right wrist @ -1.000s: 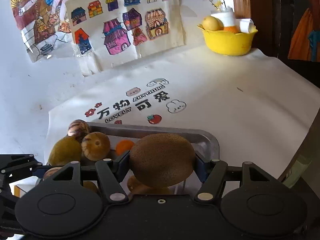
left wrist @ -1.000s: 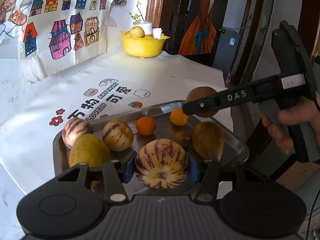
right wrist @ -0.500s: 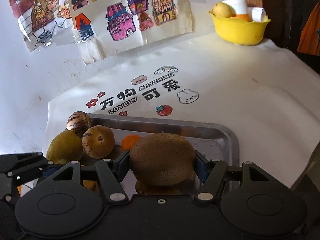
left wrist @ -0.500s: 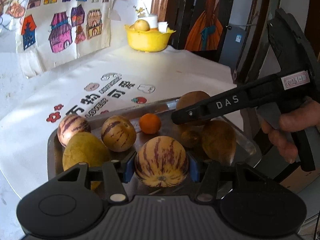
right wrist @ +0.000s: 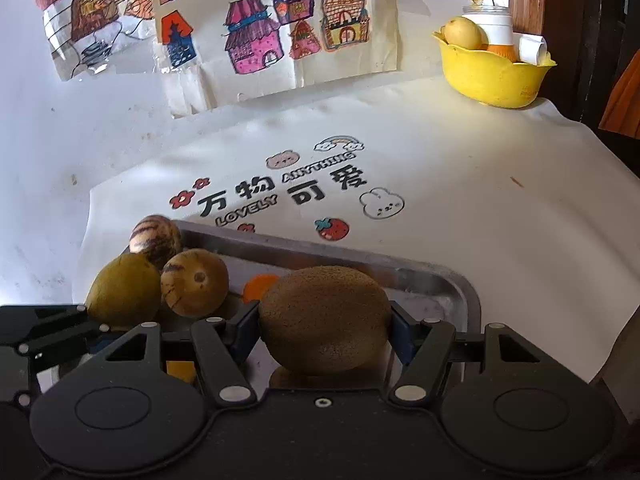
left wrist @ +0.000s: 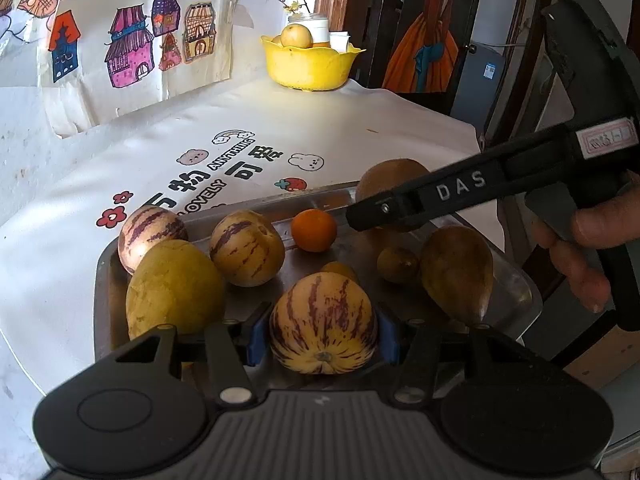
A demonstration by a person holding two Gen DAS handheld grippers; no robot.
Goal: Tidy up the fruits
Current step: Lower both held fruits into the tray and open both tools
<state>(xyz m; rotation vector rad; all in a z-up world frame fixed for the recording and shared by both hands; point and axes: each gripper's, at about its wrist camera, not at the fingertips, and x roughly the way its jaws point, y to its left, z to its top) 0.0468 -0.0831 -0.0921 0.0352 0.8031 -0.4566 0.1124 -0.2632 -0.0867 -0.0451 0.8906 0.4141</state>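
Ahead of me: white wall (right wrist: 60, 128) hung with a paper drawing of coloured houses (right wrist: 272, 28) (creased, edges curling). Table under a white printed cloth (right wrist: 460, 200), sunlit at its far end; dark wooden doorframe (left wrist: 360, 20) beyond.

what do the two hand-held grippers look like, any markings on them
Both are matte black plastic with two round discs and silver rivets at the linkage, and blue pads inside the fingers. The left hand-held gripper has a ribbed grey top. The right hand-held gripper carries white letters DAS on its finger and a pink-edged label. A bare hand grips its dark handle.
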